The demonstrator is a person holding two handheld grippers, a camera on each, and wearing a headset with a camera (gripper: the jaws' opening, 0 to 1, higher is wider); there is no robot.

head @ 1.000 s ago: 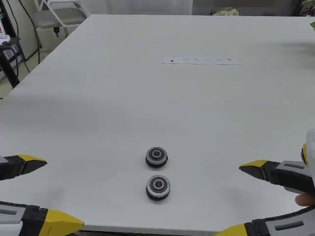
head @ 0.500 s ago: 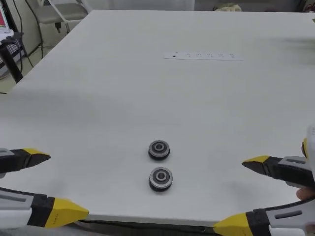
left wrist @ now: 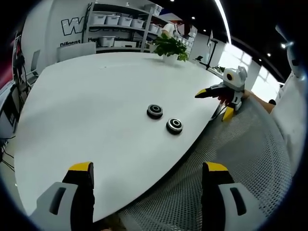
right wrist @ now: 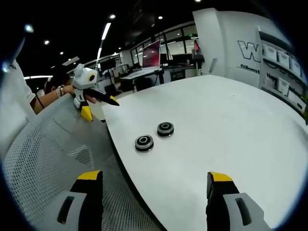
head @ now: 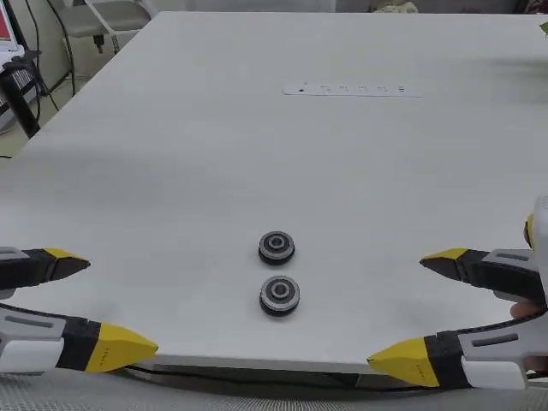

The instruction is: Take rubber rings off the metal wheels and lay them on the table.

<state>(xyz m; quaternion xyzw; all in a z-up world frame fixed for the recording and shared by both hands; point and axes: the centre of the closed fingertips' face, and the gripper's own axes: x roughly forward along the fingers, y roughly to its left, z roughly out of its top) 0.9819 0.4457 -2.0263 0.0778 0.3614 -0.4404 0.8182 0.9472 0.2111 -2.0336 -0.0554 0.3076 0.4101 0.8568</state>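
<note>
Near wheel (head: 279, 295), far wheel (head: 276, 247) unmoved at worktop (head: 257, 128) near edge; my left tongs (head: 124, 306), right tongs (head: 394, 310) stay wide.

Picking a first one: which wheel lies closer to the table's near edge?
The nearer wheel, lower in the head view; the farther wheel sits just beyond it, deeper onto the table.
</note>
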